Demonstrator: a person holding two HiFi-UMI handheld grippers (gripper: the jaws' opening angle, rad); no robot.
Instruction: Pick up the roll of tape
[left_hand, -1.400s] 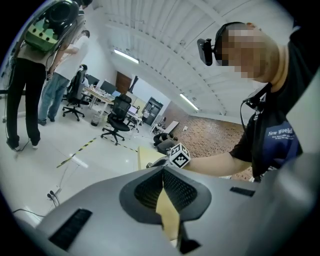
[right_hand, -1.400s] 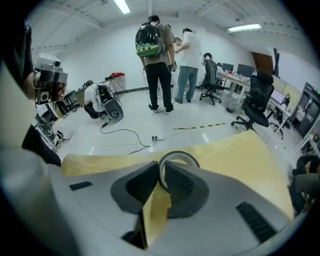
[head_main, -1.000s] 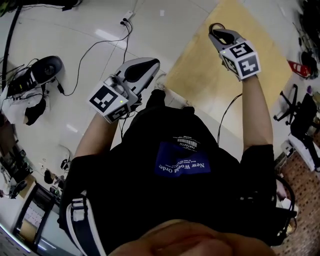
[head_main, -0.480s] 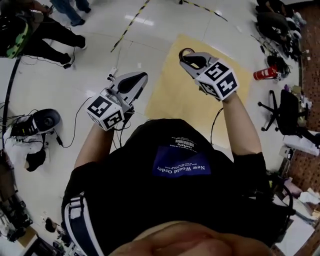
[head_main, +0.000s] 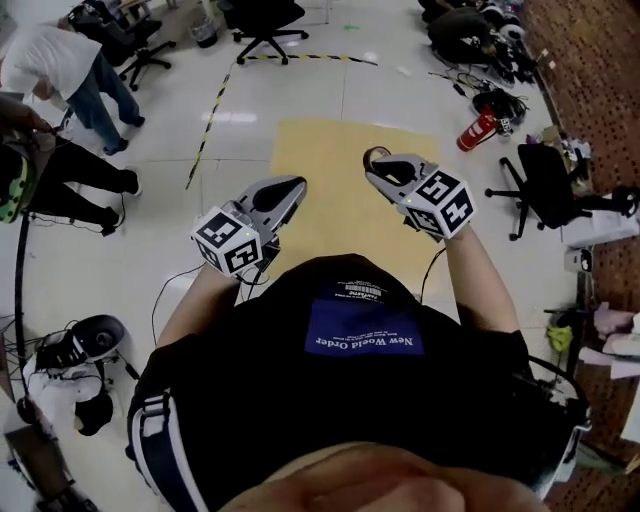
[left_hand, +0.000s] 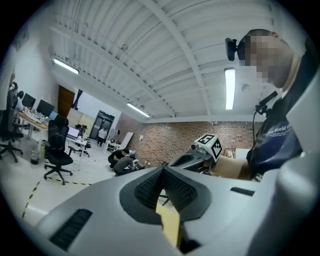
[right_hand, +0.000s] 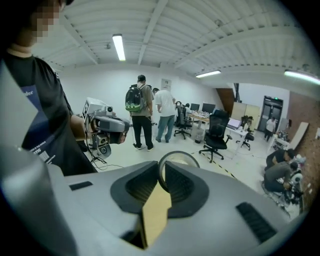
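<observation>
I hold both grippers up in the air in front of my chest, above the floor. A thin roll of tape stands as a ring between the tips of my right gripper. In the right gripper view the tape rises above the jaws of the right gripper, which are shut on its lower edge. My left gripper points forward beside it, a hand's width to the left. In the left gripper view the ribbed pads of the left gripper meet with nothing between them.
A tan mat lies on the white floor below the grippers. A red fire extinguisher and a black office chair are at the right. People stand at the far left, and a floor machine with cables sits lower left.
The head view has swung up to take in more of the room. Both grippers sit lower in the view and closer together. The right gripper still holds the tape.
</observation>
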